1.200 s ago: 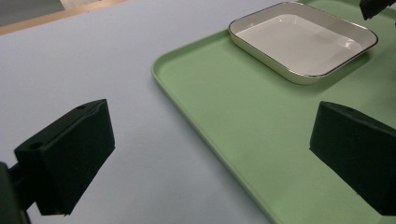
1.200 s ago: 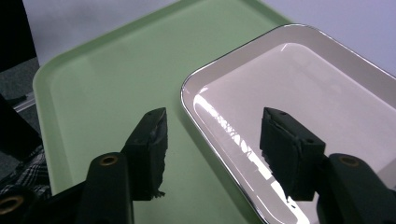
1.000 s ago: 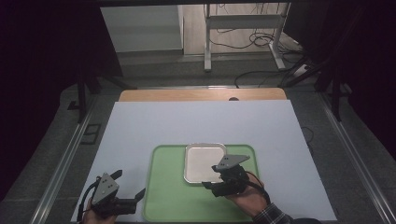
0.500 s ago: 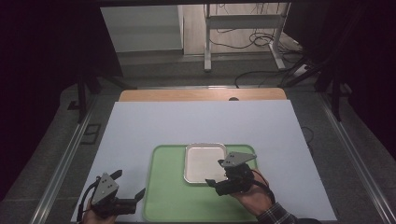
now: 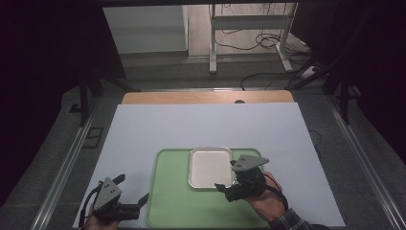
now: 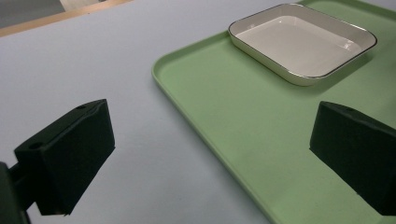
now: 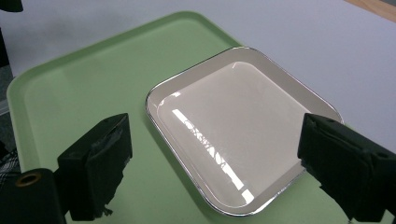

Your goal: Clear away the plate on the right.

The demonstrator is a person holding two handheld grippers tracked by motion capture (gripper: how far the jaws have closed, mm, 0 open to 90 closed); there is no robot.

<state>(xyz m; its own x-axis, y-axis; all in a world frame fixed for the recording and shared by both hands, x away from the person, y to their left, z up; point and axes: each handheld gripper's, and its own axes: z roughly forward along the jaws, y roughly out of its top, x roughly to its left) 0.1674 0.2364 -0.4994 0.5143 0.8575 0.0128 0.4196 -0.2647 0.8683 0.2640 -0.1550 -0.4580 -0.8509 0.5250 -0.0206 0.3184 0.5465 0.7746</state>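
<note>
White table (image 5: 191, 129) w/ green tray (image 5: 177, 201), unlabelled white dish (image 5: 210, 167)

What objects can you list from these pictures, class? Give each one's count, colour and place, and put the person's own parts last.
Rounded-corner green plastic tray: one, green, near middle of the sheet.
Shallow square white dish with a dark rim: one, white, on the tray's far right part.
Pale blue-white table sheet: one, covering the table.
Wooden table edge: one, light brown, far side.
Left hand-held gripper: one, black, open, left of the tray.
Right hand-held gripper: one, black, open, at the dish's near right edge.
Right hand: one, holding the right hand-held gripper.
</note>
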